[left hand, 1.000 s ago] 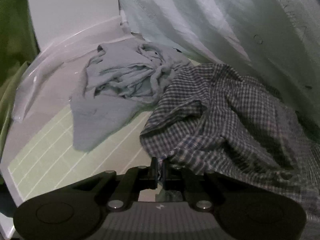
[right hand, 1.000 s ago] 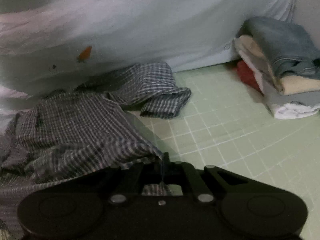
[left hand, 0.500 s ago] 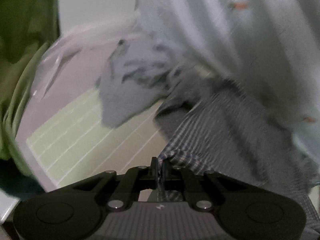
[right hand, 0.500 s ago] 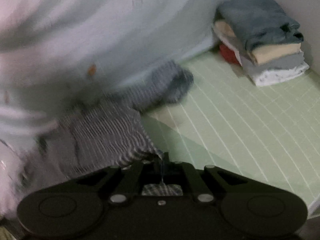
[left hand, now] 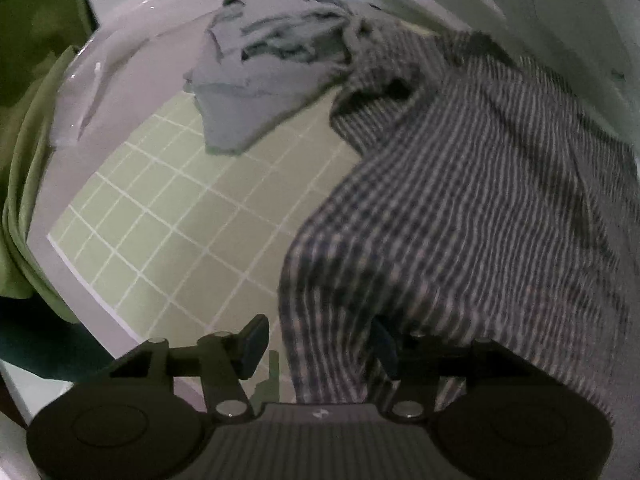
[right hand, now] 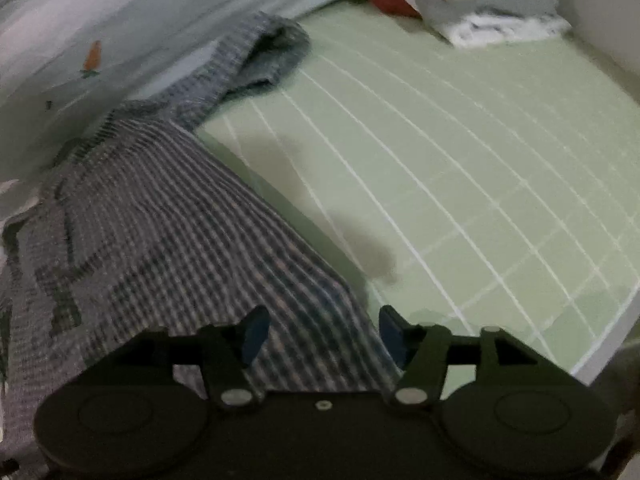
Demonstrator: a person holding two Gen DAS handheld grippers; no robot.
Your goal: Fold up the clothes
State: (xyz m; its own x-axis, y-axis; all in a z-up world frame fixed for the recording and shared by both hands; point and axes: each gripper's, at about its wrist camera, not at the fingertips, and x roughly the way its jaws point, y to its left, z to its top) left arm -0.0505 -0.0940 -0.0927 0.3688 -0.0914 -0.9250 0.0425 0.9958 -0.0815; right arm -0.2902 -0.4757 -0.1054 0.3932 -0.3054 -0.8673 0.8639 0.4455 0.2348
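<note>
Green cloth (left hand: pixel 28 128): bunched along the far left edge of the left wrist view, off the mat.
Grid mat (left hand: pixel 168 216): pale green with white lines, bare on the left of the left view; bare again across the right of the right view (right hand: pixel 460 160).
Grey garment (left hand: pixel 272 64): crumpled at the back left of the mat, one corner hanging forward onto the grid, its right edge touching the checked shirt.
Left gripper (left hand: pixel 316 346): fingers spread wide apart, clamped on nothing; checked fabric draped between them and over the right finger.
Checked shirt (left hand: pixel 480 208): spread over the right half of the left view, running down to the gripper; in the right view (right hand: pixel 160 240), filling the left side, near edge lying between the fingers.
Sleeve (right hand: pixel 264 56): reaching back and right onto the mat, cuff end folded over.
Pale sheet (right hand: pixel 160 12): behind the shirt, small orange motif on it.
Right gripper (right hand: pixel 324 336): fingers wide apart, gripping nothing, shirt edge lying loose between them.
Folded stack (right hand: pixel 480 4): several folded items at the back right corner of the mat, well apart from the shirt; blurred.
</note>
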